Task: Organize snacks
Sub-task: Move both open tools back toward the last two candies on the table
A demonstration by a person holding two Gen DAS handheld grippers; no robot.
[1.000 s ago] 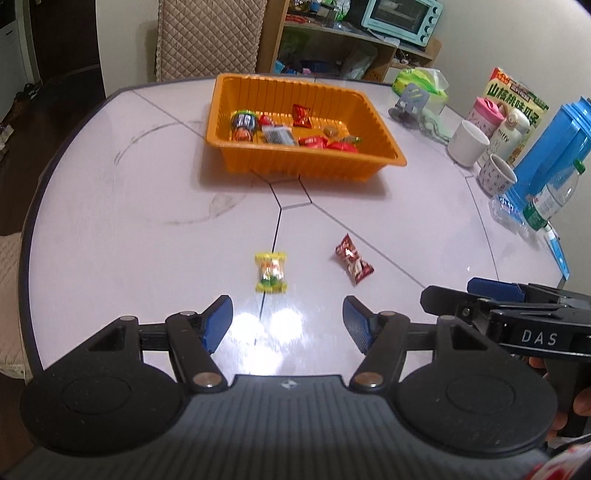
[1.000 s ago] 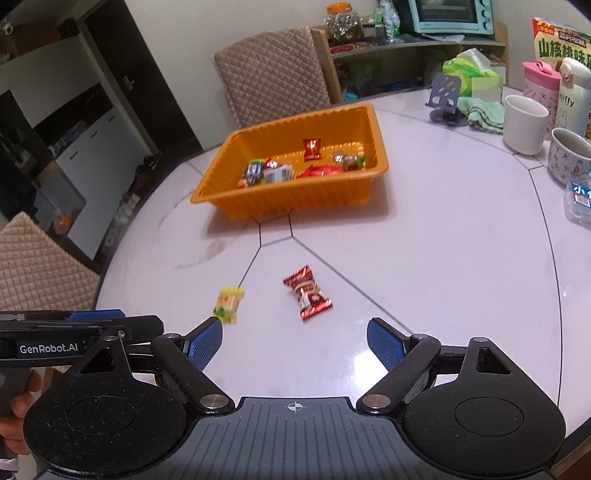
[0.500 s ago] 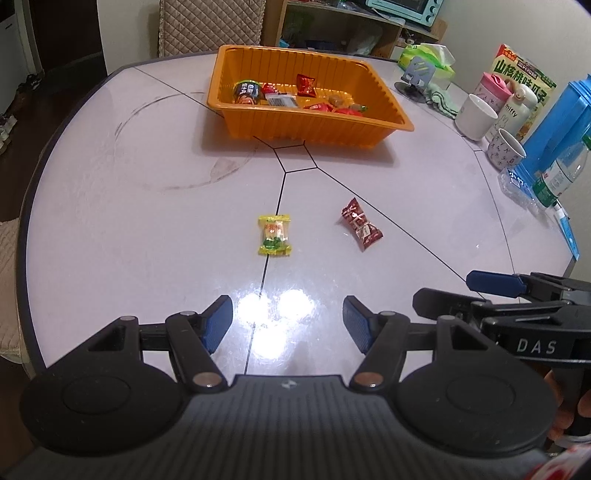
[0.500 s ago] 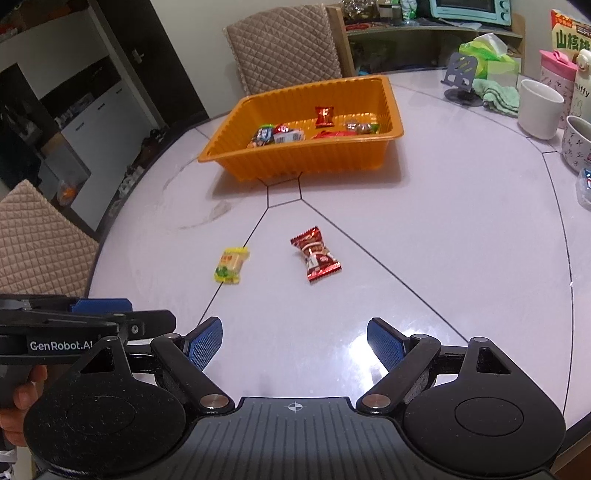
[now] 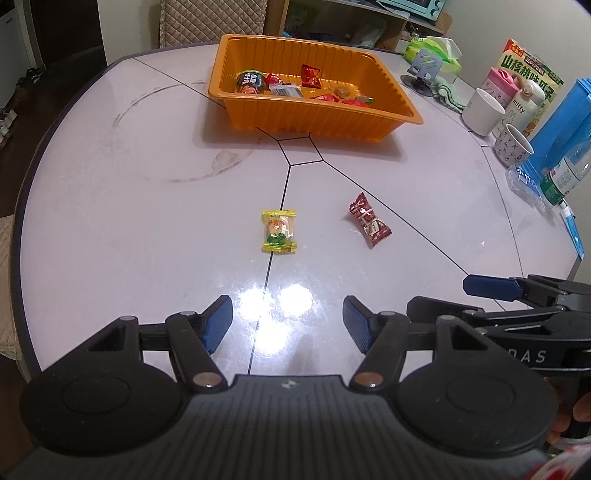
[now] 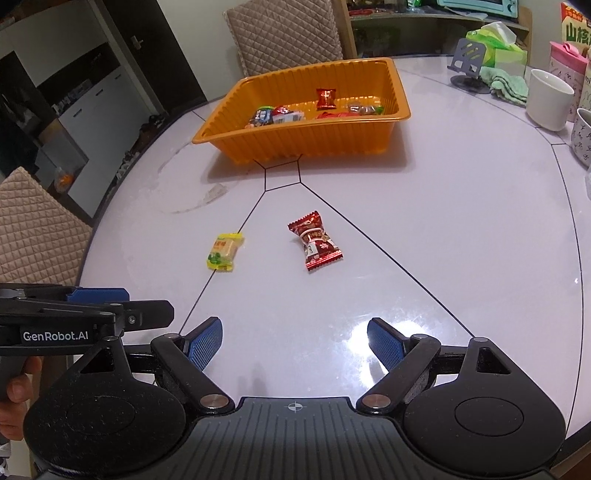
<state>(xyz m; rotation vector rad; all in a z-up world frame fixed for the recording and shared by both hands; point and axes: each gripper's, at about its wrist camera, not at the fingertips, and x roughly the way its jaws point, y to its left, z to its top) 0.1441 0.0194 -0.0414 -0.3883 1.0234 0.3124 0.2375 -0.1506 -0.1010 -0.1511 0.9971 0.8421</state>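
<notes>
A yellow snack packet and a red wrapped candy lie loose mid-table; both also show in the right wrist view, the yellow packet left of the red candy. An orange tray at the far side, also in the right wrist view, holds several snacks. My left gripper is open and empty, short of the yellow packet. My right gripper is open and empty, short of the red candy.
White mugs, a pink bottle, a snack box, a blue container and a water bottle crowd the table's right edge. A phone stand and green cloth sit behind. Quilted chairs surround the table.
Both grippers have pulled back and risen a little, so the two loose snacks and the tray sit farther ahead in view. Both stay open. Nothing on the table moved.
</notes>
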